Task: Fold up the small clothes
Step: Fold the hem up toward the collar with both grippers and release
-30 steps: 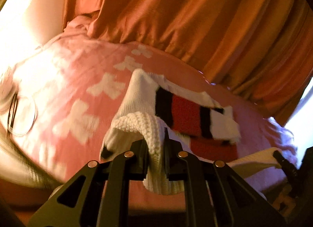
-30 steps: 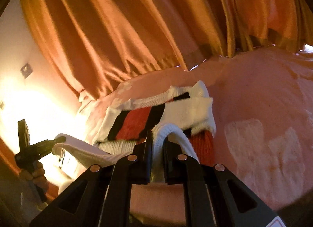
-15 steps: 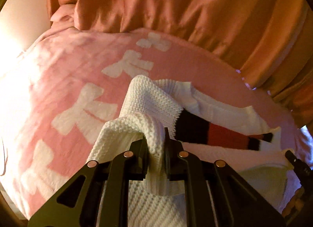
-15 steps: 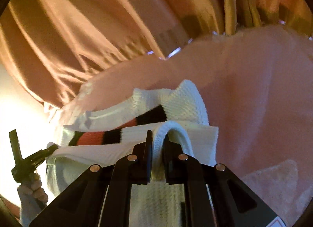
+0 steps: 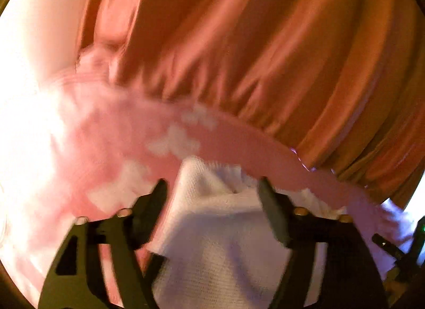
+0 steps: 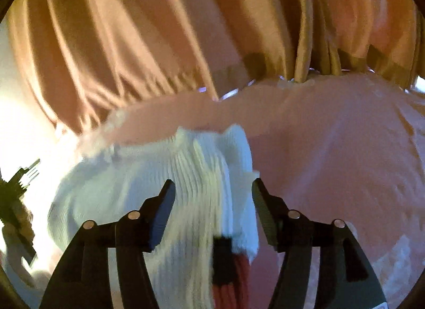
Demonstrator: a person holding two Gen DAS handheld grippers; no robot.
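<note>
A small white knit sweater (image 5: 220,232) with black and red stripes lies folded over on the pink blanket (image 5: 111,128). My left gripper (image 5: 212,189) is open just above the sweater's left part, holding nothing. In the right wrist view the sweater (image 6: 186,176) shows its white ribbing, with a black and red stripe (image 6: 228,269) at its near edge. My right gripper (image 6: 212,189) is open over its right part, holding nothing. Both views are blurred.
Orange curtains (image 5: 265,43) hang right behind the bed's far edge, also in the right wrist view (image 6: 159,29). The blanket (image 6: 332,162) spreads to the right. The left gripper (image 6: 16,189) shows at the right wrist view's left edge. Bright light washes out the left side.
Both grippers have opened and let go of the sweater's edge after carrying it forward. The folded part now lies on the rest of the sweater, hiding most of the stripes.
</note>
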